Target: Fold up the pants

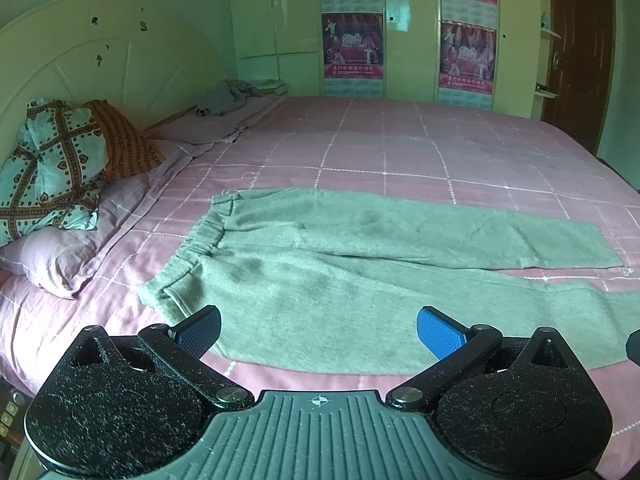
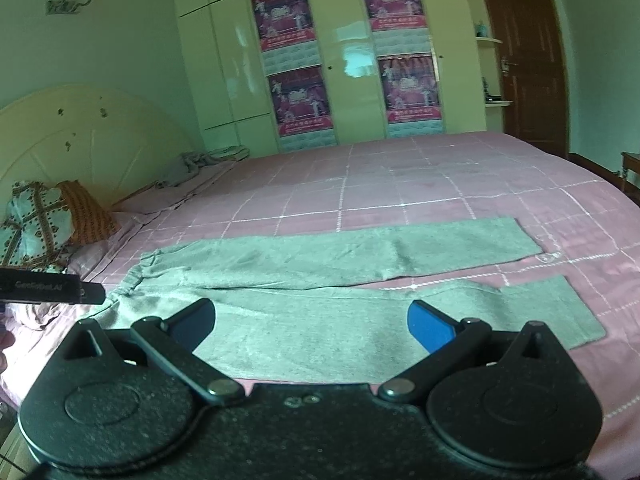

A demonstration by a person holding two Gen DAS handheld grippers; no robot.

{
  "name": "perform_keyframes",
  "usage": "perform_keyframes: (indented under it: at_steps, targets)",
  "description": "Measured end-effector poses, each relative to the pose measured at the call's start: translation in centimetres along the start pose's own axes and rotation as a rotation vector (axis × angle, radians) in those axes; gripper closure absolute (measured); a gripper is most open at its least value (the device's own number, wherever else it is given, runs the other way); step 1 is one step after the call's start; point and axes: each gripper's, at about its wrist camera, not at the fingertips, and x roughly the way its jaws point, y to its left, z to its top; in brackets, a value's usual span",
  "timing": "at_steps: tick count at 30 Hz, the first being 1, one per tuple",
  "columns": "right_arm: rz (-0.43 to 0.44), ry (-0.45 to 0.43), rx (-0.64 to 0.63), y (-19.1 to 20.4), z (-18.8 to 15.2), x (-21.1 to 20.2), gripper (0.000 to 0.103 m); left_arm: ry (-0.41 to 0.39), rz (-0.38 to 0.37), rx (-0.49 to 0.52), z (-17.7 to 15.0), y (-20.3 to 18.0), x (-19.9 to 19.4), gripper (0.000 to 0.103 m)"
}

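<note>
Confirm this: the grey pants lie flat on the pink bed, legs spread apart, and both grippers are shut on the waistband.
Wrong on the grippers. Both wrist views show the left gripper and right gripper open, holding nothing, above the pants. The pants do lie flat on the pink bed, legs apart.

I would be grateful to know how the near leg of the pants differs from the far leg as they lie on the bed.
The near leg lies under the open right gripper; the far leg lies beyond it. The near leg's cuff reaches further right than the far leg's cuff. The legs touch near the waistband and part toward the cuffs. Both are grey-green and flat on the pink checked bedspread.
</note>
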Motion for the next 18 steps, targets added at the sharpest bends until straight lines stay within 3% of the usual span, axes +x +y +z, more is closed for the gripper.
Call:
perform_keyframes:
  at_steps: [11, 18]
  targets:
    - [0.096, 0.039, -0.007, 2.3, 2.4, 4.4, 0.000, -0.007, 0.024, -0.025, 3.4, 2.4, 4.7, 0.000]
    - [0.147, 0.053, -0.027, 4.1, 4.2, 7.7, 0.000, 0.010, 0.093, -0.002, 5.3, 3.9, 8.3, 0.000]
